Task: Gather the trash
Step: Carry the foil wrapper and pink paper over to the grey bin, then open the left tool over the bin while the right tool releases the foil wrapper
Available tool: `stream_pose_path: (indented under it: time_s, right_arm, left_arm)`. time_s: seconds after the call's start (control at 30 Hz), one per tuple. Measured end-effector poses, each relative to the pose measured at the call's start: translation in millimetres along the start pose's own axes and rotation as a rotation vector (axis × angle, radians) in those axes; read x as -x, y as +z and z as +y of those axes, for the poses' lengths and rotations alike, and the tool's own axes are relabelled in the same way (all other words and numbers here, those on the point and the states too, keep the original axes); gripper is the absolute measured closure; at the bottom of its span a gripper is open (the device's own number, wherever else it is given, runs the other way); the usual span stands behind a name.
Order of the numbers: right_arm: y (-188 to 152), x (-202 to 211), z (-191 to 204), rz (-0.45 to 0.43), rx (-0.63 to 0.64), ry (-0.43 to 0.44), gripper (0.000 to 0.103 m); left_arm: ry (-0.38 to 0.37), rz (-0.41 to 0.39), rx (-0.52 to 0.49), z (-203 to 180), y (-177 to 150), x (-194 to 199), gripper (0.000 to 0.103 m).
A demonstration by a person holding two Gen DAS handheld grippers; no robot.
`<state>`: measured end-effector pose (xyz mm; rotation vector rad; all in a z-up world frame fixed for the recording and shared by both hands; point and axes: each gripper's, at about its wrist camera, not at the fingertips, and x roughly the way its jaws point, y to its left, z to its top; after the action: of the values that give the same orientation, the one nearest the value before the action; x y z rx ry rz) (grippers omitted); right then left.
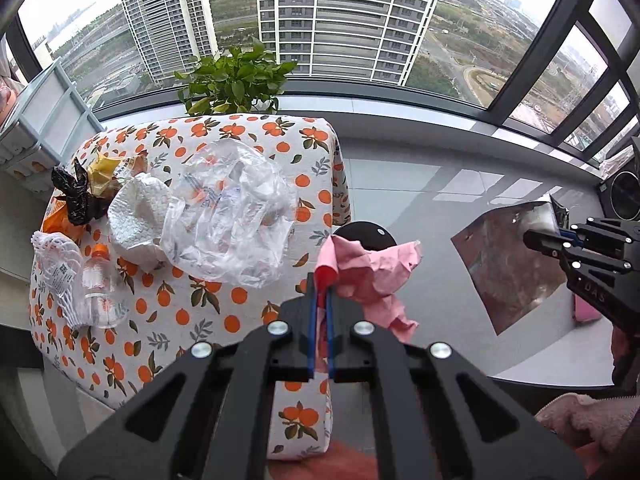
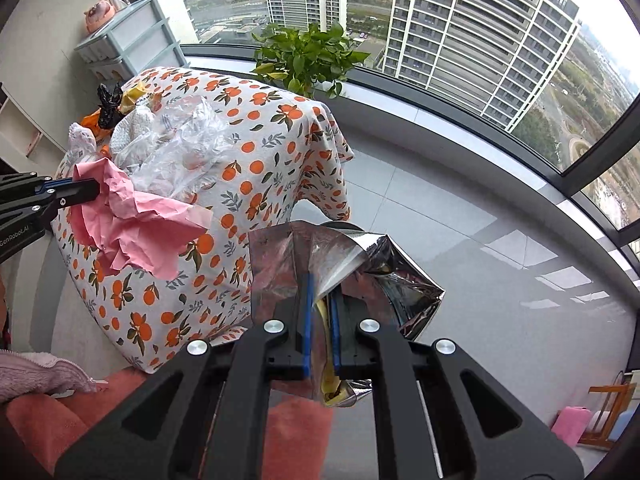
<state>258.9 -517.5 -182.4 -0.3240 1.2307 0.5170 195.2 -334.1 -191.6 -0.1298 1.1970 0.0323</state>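
The left gripper is clenched on crumpled pink paper held off the near corner of the bench, while the right gripper pinches a silver foil bag above the glossy grey floor. On the bench's orange-print cloth lie a clear plastic bag, white paper towel, a plastic bottle and a black bag. A potted plant stands behind at the curved window, grey drawers to the left.

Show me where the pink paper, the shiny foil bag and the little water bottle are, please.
pink paper (image 1: 376, 276): left wrist view, crumpled middle.
foil bag (image 2: 276, 272): right wrist view, flat silver side.
water bottle (image 1: 98, 280): left wrist view, clear body.
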Motion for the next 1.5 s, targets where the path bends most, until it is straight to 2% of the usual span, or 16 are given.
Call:
stream_pose_path:
  time_s: [0.13,0.3,0.63,0.87,1.0,1.1,1.13,1.23,1.47,1.5]
  right_arm:
    - [6.7,-45.7,-45.6,0.026,0.038,0.007,0.096]
    - [21.0,-117.2,-73.4,0.028,0.076,0.027,0.096]
    - [18.9,-269.3,-76.6,0.065,0.124,0.097,0.096]
    - [10.0,-347.0,-77.9,0.105,0.127,0.108,0.095]
    - [6.6,-372.5,-81.1,0.13,0.11,0.118,0.089]
    - [4.9,-375.8,-84.4,0.133,0.106,0.132,0.071]
    - [4.8,-375.3,-84.7,0.134,0.109,0.134,0.069]
    - [4.8,-373.0,-88.8,0.136,0.102,0.136,0.069]
    - [0.2,-358.9,-105.2,0.134,0.08,0.098,0.069]
    - [-1.1,-357.0,-106.8,0.135,0.078,0.093,0.069]
  left_arm:
    - [0.013,0.041,0.046,-43.5,3.1,-49.0,0.099]
    - [0.067,0.08,0.083,-71.2,-0.8,-121.2,0.099]
    - [0.161,0.127,0.205,-60.4,-18.2,-273.6,0.099]
    - [0.197,0.147,0.271,-49.3,-28.7,-348.0,0.099]
    - [0.2,0.158,0.3,-49.3,-36.6,-365.0,0.099]
    - [0.197,0.16,0.309,-52.1,-37.0,-370.9,0.099]
    - [0.195,0.162,0.305,-52.8,-36.0,-372.1,0.099]
    - [0.196,0.159,0.302,-56.3,-29.6,-379.5,0.097]
    - [0.124,0.177,0.311,-65.1,-7.8,-402.1,0.093]
    - [0.118,0.178,0.31,-66.5,-5.8,-403.7,0.089]
